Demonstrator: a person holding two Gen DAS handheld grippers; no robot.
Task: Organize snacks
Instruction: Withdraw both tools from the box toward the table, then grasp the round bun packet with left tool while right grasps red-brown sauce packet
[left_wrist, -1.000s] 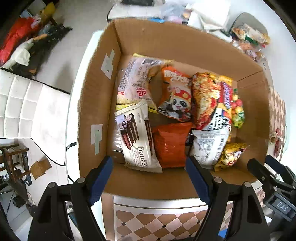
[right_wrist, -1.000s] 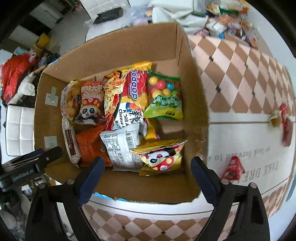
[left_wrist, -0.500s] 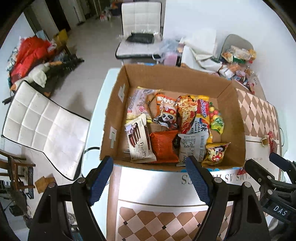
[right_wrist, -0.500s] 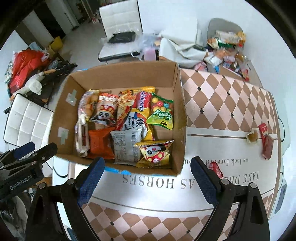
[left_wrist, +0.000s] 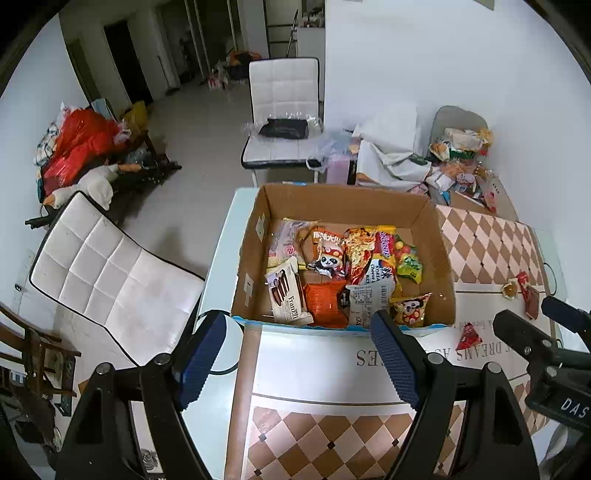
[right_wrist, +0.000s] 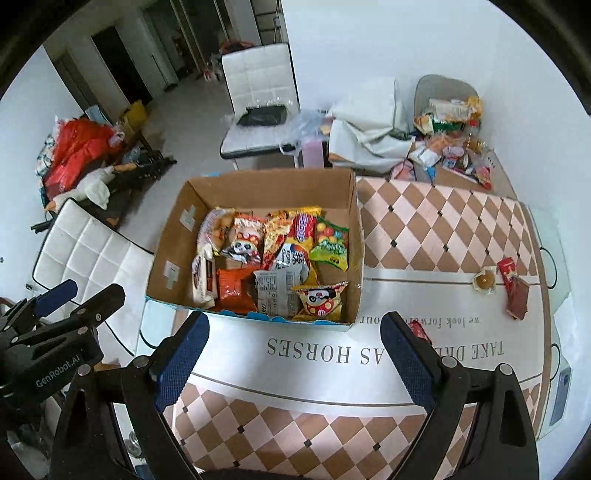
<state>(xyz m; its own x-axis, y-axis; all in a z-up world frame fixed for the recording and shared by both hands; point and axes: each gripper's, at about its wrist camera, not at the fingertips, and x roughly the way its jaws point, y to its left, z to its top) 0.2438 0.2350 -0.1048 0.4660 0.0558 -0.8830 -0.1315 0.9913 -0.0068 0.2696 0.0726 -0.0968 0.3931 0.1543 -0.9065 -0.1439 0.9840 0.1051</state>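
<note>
Left wrist view looks down on a cardboard box (left_wrist: 343, 206) packed with snack packets, standing on the table (left_wrist: 317, 373) with its checked cloth. The left gripper (left_wrist: 295, 347) hangs above the table just before the box's near wall, its blue pads spread apart with nothing between them. A Franzzi biscuit pack (left_wrist: 286, 295) lies in the box's near left corner, beside an orange packet (left_wrist: 325, 302). In the right wrist view the right gripper (right_wrist: 295, 339) also stands wide and empty, short of the box (right_wrist: 266, 184). A small red packet (right_wrist: 419, 328) lies on the cloth just beside its right finger; a jelly cup (right_wrist: 484, 281) and a red wrapper (right_wrist: 515, 291) lie well off to the right.
</note>
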